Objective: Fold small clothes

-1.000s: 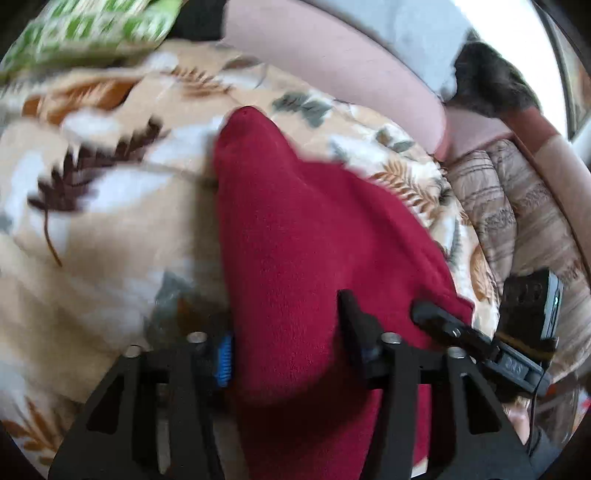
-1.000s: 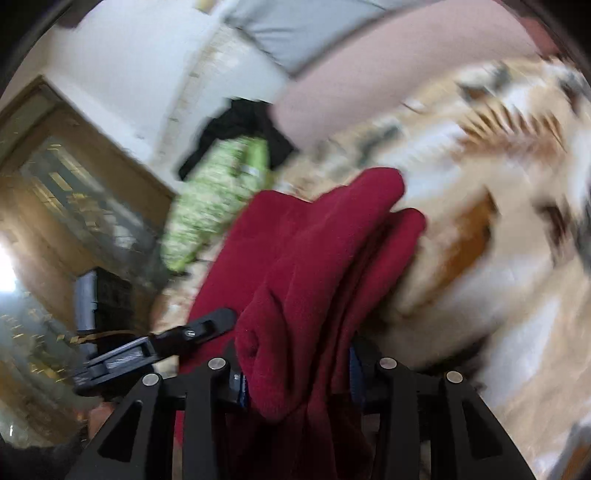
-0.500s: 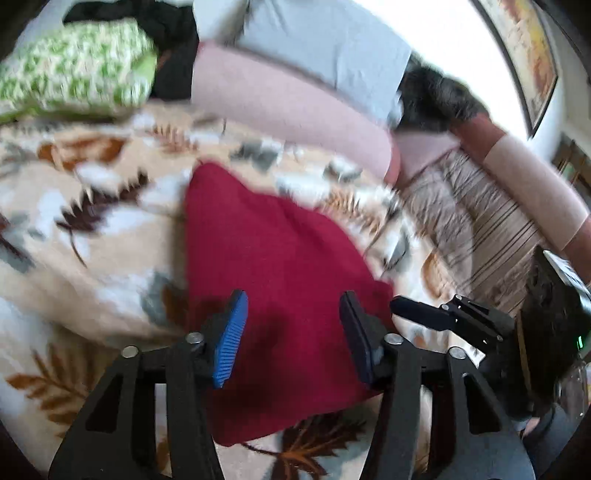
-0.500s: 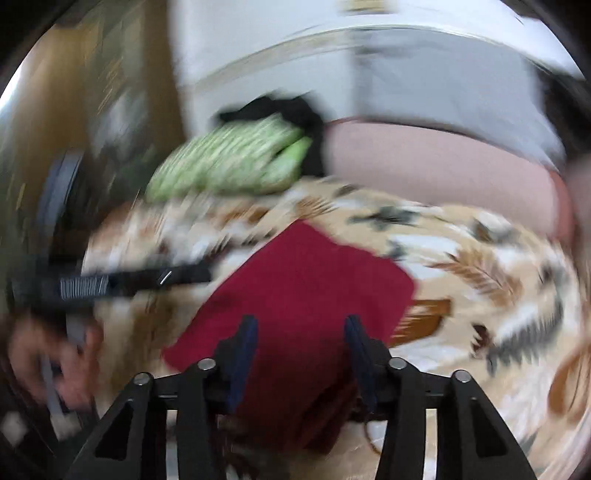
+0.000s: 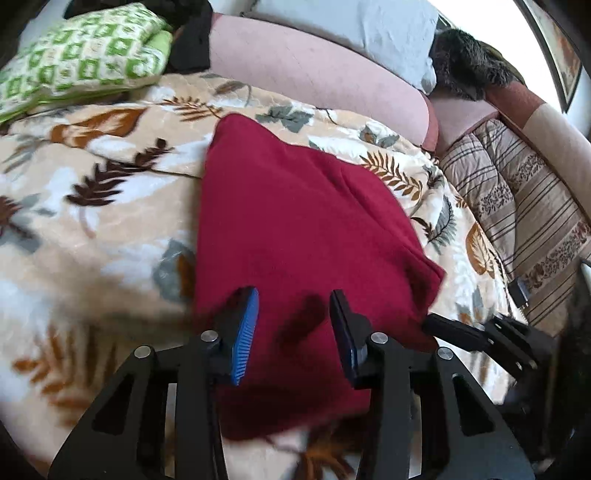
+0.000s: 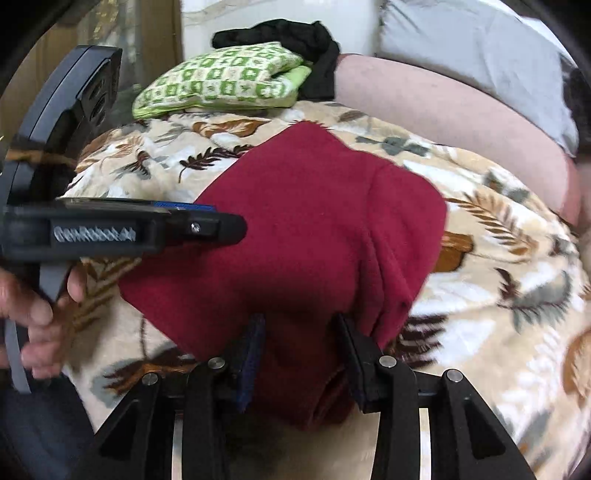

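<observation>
On the leaf blanket (image 5: pixel 92 229), one red garment (image 5: pixel 295 229) is lying folded. Your left gripper (image 5: pixel 293 328) is closing, pads off it. Your right gripper (image 6: pixel 301 363) is hovering part-open, holding nothing.

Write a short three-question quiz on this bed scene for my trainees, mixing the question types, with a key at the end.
1. True or false: the red garment lies folded on the leaf-print blanket.
2. Multiple choice: what lies at the blanket's far end, beside the black cloth?
A. a green-checked cushion
B. a blue towel
C. a wicker basket
3. Fill in the gap: the long bolster running behind the blanket is ___ in colour.

Key: 1 true; 2 A; 3 pink.
</observation>
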{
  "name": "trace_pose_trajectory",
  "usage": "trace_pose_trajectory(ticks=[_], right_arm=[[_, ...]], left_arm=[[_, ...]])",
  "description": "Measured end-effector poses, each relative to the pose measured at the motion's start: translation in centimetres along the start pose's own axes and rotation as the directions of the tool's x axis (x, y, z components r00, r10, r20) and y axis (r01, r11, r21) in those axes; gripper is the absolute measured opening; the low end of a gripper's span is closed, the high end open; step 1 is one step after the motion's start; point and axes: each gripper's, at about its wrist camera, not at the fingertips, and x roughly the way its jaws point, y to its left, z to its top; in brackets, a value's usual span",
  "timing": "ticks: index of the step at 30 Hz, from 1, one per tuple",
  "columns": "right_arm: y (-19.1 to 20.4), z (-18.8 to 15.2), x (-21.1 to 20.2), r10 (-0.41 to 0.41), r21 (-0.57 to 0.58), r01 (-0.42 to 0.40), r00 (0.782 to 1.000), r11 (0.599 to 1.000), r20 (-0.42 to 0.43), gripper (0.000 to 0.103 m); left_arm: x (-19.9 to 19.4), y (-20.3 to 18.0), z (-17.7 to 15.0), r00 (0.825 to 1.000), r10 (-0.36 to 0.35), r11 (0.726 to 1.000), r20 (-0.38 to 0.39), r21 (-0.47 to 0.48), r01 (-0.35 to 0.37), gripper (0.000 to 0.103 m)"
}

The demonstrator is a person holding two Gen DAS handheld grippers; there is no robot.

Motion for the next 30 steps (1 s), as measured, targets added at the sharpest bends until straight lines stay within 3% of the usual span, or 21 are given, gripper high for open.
trace_pose_trajectory(ticks=[3, 4, 6, 9, 12, 15, 19, 30], right_arm=[[1.9, -1.5, -3.4, -0.062, 0.048, 0.061, 0.998, 0.997, 0.023, 0.058], [2.4, -2.4, -4.4, -0.092, 0.076, 0.091, 0.996, 0.993, 0.019, 0.066], [3.0, -4.7, -6.1, -0.102, 0.165, 0.097, 0.995, 0.981, 0.017, 0.068], [2.8, -7.9, -8.5, -0.09, 0.32, 0.077, 0.996, 0.944, 0.027, 0.068], [3.0, -9.7, -11.9, -0.174, 0.383, 0.117, 0.977, 0.916, 0.119, 0.068], [3.5, -10.3, -13.2, -0.221, 0.381, 0.15, 0.964, 0.912, 0.15, 0.068], [4.3, -9.9, -13.1, -0.262, 0.33, 0.206, 0.956, 0.921, 0.132, 0.068], [5.0, -9.9, -12.4, -0.283, 0.293, 0.242, 0.953, 0.925, 0.108, 0.068]], left_arm=[[-2.6, -1.0, -2.4, 0.999, 0.033, 0.999, -0.006, -0.018, -0.033, 0.041], [-3.4, -1.4, -3.3, 0.999, 0.05, 0.999, -0.004, -0.008, -0.05, 0.051], [-4.8, -2.7, -5.7, 0.995, 0.104, 0.994, 0.008, 0.034, -0.104, 0.06], [-5.8, -3.9, -9.2, 0.988, 0.154, 0.983, 0.031, 0.101, -0.156, 0.061], [-5.4, -3.8, -11.2, 0.983, 0.185, 0.977, 0.014, 0.104, -0.185, 0.061], [-6.3, -3.1, -11.2, 0.981, 0.194, 0.979, 0.032, 0.052, -0.195, 0.061], [-6.4, -3.4, -11.3, 0.976, 0.212, 0.974, 0.048, 0.072, -0.215, 0.061], [-6.3, -3.3, -11.5, 0.977, 0.21, 0.975, 0.041, 0.066, -0.212, 0.061]])
